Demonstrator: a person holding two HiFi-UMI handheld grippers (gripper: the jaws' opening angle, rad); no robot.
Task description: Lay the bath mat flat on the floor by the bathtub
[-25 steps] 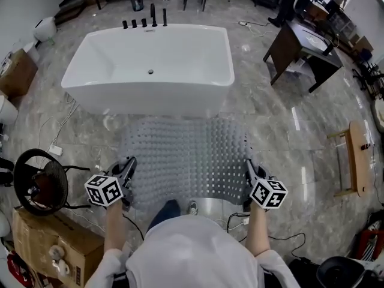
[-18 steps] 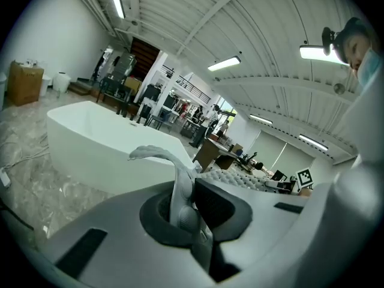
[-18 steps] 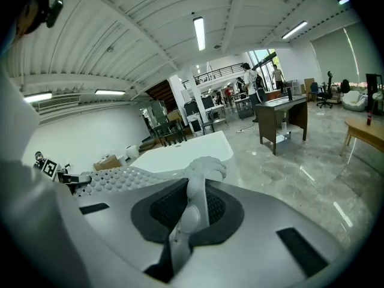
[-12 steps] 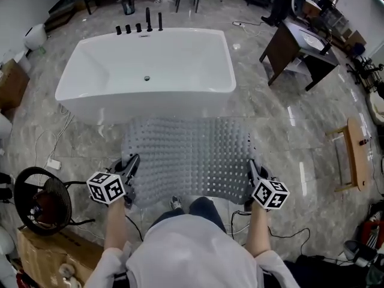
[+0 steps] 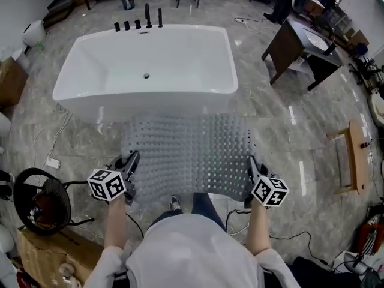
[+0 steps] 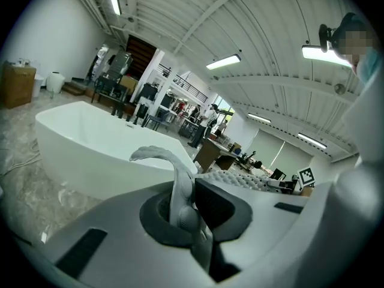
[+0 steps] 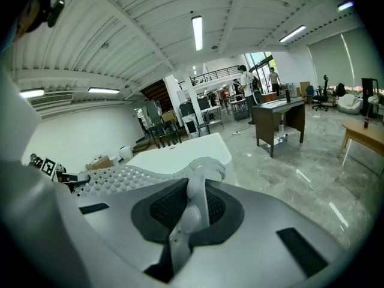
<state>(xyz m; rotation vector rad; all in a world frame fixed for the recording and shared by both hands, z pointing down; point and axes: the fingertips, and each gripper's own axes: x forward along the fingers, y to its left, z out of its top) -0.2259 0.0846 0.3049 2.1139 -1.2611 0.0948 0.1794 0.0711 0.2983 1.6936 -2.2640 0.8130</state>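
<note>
A pale marble floor [image 5: 282, 131] fills the head view, seen from above; a white freestanding bathtub [image 5: 147, 65] stands across the upper middle, its long side facing the person; a dark wooden desk [image 5: 300, 50] sits well apart at the upper right.

Between the tub and the person, a grey studded bath mat [image 5: 186, 155] is held spread out; its long axis runs left to right, parallel to the tub's near side; its far edge lies just beside the tub's base, though whether it touches the floor cannot be told; its near edge looks raised off the floor, carried at the two near corners.

The left gripper [image 5: 130, 164] is clamped on the mat's near left corner; its own view shows a fold of grey rubber pinched between narrow jaws; the right gripper [image 5: 251, 165] is clamped on the near right corner in the same way.

The mat stretches forward from both grippers toward the tub; both hands are level and equally near; laying it flat likely calls for lowering both corners together, straight down.
</note>
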